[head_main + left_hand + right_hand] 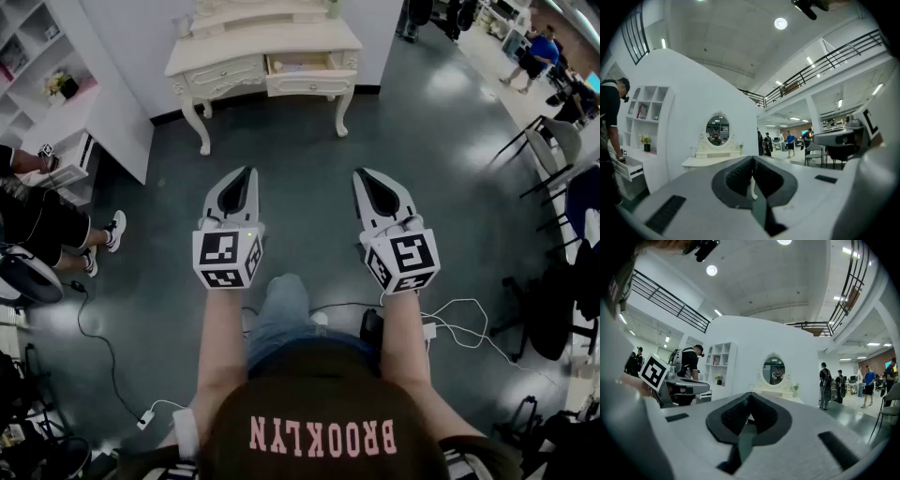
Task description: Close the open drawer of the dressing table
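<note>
The cream dressing table [262, 42] stands against the far wall. Its right drawer [310, 82] is pulled out; the drawer to its left is flush. My left gripper [249, 172] and right gripper [359, 175] are held side by side over the dark floor, level, pointing at the table and well short of it. Both are shut with nothing between the jaws. In the left gripper view, the table's oval mirror [717, 131] shows beyond the shut left gripper [752, 158]. The right gripper view shows the mirror [774, 370] above the shut right gripper [750, 396].
A white shelf unit [56, 89] stands left of the table, with a person [42, 220] beside it. Cables [459, 323] trail on the floor at my right. Chairs [553, 145] stand at the right edge, and a person in blue [539, 52] is far off.
</note>
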Action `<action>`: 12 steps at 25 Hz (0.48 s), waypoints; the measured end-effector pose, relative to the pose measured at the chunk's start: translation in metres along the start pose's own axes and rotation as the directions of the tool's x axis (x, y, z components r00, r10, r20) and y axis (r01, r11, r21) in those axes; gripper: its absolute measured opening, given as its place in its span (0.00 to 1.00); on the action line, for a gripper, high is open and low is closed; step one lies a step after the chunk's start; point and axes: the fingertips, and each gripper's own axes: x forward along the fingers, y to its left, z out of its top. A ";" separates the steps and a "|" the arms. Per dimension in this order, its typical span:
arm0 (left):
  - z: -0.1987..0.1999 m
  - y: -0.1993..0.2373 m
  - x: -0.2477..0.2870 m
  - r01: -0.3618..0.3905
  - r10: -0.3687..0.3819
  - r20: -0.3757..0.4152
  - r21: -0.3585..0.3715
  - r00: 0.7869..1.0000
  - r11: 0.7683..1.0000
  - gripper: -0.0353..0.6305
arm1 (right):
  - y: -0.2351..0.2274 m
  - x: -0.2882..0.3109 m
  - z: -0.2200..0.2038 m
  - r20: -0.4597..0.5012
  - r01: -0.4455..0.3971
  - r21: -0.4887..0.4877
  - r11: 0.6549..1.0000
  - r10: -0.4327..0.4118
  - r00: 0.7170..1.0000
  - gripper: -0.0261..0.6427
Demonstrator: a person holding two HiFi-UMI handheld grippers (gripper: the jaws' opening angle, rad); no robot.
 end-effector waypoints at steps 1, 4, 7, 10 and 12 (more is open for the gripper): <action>0.002 0.000 0.001 -0.001 0.001 0.002 -0.001 1.000 1.000 0.06 | -0.001 0.000 0.002 0.003 -0.001 0.000 1.000 0.001 1.000 0.03; 0.003 0.005 0.007 -0.001 0.001 0.005 -0.008 1.000 1.000 0.06 | -0.004 0.005 0.004 0.004 0.003 0.000 1.000 -0.003 1.000 0.03; -0.001 0.021 0.029 0.007 -0.007 0.007 -0.018 1.000 1.000 0.06 | -0.009 0.028 -0.001 -0.012 0.016 -0.015 1.000 -0.016 1.000 0.03; -0.001 0.035 0.058 0.018 -0.018 0.014 -0.024 1.000 1.000 0.06 | -0.022 0.053 -0.003 -0.017 0.033 -0.023 0.999 -0.034 0.999 0.03; -0.002 0.038 0.078 0.030 -0.030 0.012 -0.023 0.999 0.999 0.06 | -0.033 0.067 -0.003 -0.012 0.043 -0.006 0.999 -0.043 0.999 0.03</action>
